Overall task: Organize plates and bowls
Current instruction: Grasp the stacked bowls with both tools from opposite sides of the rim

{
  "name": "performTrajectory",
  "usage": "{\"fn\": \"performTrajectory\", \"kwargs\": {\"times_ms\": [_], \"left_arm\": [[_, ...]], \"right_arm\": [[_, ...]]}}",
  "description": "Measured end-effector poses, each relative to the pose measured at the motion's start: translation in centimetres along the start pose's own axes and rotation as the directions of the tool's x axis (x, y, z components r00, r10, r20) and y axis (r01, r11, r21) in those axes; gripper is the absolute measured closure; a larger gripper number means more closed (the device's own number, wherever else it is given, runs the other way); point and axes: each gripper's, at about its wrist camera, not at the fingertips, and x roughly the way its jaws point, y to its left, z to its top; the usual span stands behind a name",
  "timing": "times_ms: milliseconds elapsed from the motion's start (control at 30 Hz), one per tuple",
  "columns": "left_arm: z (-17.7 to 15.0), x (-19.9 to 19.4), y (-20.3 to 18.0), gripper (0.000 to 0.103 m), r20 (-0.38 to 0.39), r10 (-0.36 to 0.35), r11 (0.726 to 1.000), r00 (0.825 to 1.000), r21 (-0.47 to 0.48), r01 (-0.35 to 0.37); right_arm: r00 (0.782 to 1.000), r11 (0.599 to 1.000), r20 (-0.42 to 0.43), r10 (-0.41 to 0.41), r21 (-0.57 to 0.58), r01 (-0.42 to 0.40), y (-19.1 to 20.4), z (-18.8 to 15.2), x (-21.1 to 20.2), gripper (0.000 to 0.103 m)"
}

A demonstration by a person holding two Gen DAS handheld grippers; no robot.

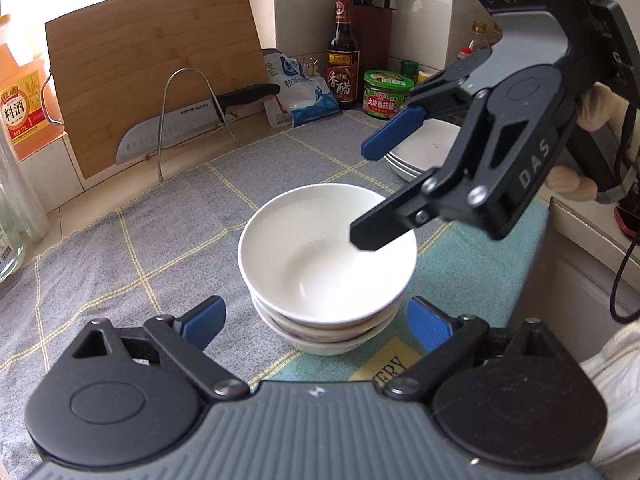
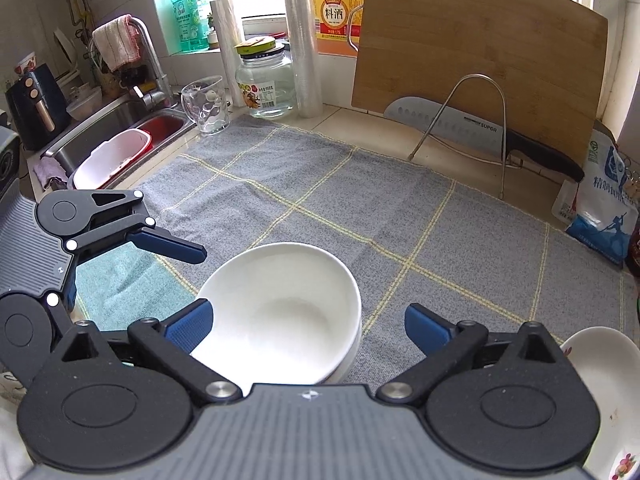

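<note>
A stack of three white bowls [image 1: 326, 256] stands on the grey checked cloth [image 1: 160, 240]; it also shows in the right wrist view [image 2: 280, 312]. My left gripper [image 1: 316, 322] is open, its blue pads on either side of the stack's near edge, not touching. My right gripper [image 1: 362, 196] is open above the stack's right rim, one finger over the bowl; in its own view it [image 2: 308, 326] is open over the top bowl. A stack of white plates [image 1: 424, 152] lies behind the right gripper, and shows at the right edge [image 2: 600, 376].
A bamboo cutting board [image 1: 156, 80] and a knife [image 1: 180, 128] on a wire stand are at the back. Sauce bottle [image 1: 342, 56], jar [image 1: 384, 94] and salt bag [image 1: 300, 88] stand behind. A sink [image 2: 120, 136], glass [image 2: 206, 106] and jar [image 2: 266, 84] are at the left.
</note>
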Motion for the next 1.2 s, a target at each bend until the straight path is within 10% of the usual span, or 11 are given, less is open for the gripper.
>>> {"fn": "performTrajectory", "kwargs": {"times_ms": [300, 1200], "left_arm": [[-2.9, 0.4, 1.6, 0.006, -0.023, -0.034, 0.999, 0.999, 0.029, 0.034], [-1.8, 6.5, 2.7, 0.007, -0.083, -0.21, 0.938, 0.974, 0.263, 0.224]], "right_arm": [[0.997, 0.974, 0.015, -0.071, -0.214, 0.073, -0.2, -3.5, -1.4, 0.0], [0.993, 0.91, -0.119, 0.026, -0.407, -0.072, 1.3, -6.1, 6.1, 0.0]]}}
